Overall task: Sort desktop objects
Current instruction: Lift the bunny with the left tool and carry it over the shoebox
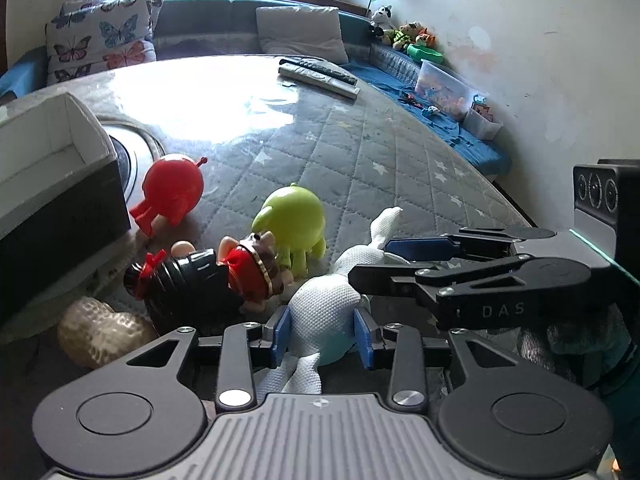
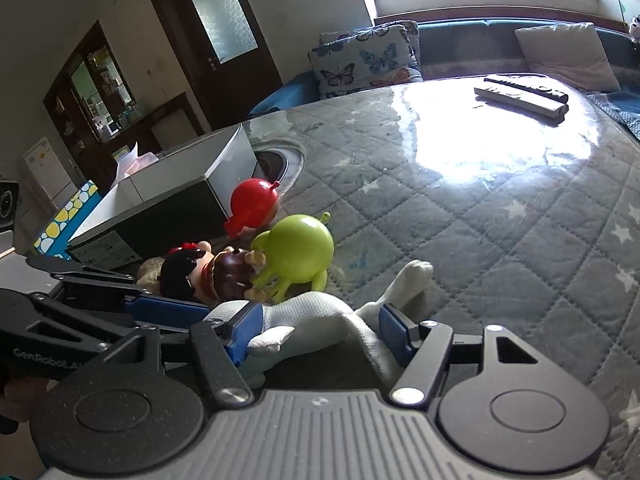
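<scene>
My left hand-held gripper [image 1: 323, 340] has its blue pads on either side of the white plush [image 1: 326, 312], right at the toy's body; the pads look to be touching the fabric, so I judge it a hold, narrow but not crushing. My right hand-held gripper [image 2: 320, 330] straddles the same plush [image 2: 316, 320] from the other side, with one pad against the body and the other beside a limb, standing wider; whether it grips or only brackets the toy I cannot tell. The two grippers meet nearly at right angles, the right one reaching across just ahead of my left. The plush lies flat on the table [image 1: 400, 152], its long axis running away from my left gripper, one limb stretched forward. That is the relation the next move turns on: the left has the body square between its pads, so I reckon it the better one to lift. Just beyond the plush stand the green figure [image 1: 294, 226], a dark doll [image 1: 208, 276] lying on its side and touching it, and a red figure [image 1: 172, 192] farther left. The box [image 1: 60, 184] sits to the left of the toys, probably where sorted things go.
</scene>
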A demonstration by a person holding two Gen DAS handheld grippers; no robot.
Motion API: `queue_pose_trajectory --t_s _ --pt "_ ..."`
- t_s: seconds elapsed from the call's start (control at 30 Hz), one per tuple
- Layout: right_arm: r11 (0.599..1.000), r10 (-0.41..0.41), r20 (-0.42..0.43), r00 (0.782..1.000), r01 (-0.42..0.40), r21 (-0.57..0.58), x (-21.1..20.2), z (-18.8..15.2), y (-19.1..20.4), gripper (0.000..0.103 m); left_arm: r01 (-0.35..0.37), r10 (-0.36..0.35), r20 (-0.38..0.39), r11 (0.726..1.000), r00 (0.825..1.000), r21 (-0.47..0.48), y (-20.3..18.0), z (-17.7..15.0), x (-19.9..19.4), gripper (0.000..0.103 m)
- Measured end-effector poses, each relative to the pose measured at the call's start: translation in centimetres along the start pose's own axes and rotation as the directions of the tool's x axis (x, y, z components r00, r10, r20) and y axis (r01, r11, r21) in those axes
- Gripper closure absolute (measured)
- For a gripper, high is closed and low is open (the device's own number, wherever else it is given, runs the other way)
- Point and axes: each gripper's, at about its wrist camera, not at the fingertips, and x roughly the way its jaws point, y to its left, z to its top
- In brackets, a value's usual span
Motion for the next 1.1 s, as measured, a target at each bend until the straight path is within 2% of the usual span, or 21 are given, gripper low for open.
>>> queue_pose_trajectory --t_s 0.13,0.2,0.27,0.53,0.67,0.87,1.0,1.1 --pt "1.000 0.015 -0.001 1.000 -0.015 0.016 0.2 0.0 -0.1 0.041 0.000 0.000 0.014 1.000 1.000 0.005 -0.1 -0.2 0.1 0.063" --pt "0.999 0.026 -0.003 1.000 -0.026 0.018 0.1 0.0 -0.1 0.048 -0.002 0.002 0.026 1.000 1.000 -0.001 0.0 -0.3 -0.2 0.066" --pt "0.999 0.031 -0.002 1.000 -0.031 0.013 -0.1 0.1 0.2 0.051 -0.005 0.006 0.047 1.000 0.999 -0.014 0.3 -0.3 -1.2 0.069" --pt "0.996 0.056 0.033 0.998 -0.053 -0.071 -1.5 1.6 3.2 0.052 -0.018 0.027 0.130 0.997 0.991 -0.071 1.6 -0.1 -5.0 0.071" --pt "0.985 0.100 0.069 0.993 -0.089 -0.146 -1.3 4.3 5.9 0.052 -0.030 0.047 0.174 0.995 0.984 -0.098 2.5 0.1 -7.0 0.071" --pt "0.957 0.189 0.090 0.978 -0.163 -0.238 1.5 9.3 10.1 0.052 -0.116 0.159 0.255 0.978 0.954 -0.174 6.3 2.2 -10.9 0.071" --pt "0.935 0.243 0.076 0.967 -0.213 -0.283 4.7 13.2 13.1 0.052 -0.161 0.223 0.273 0.959 0.936 -0.234 9.7 3.8 -12.3 0.071" --pt "0.928 0.264 0.043 0.964 -0.241 -0.285 7.8 15.4 14.6 0.052 -0.167 0.245 0.260 0.943 0.934 -0.289 13.1 5.1 -12.6 0.071"
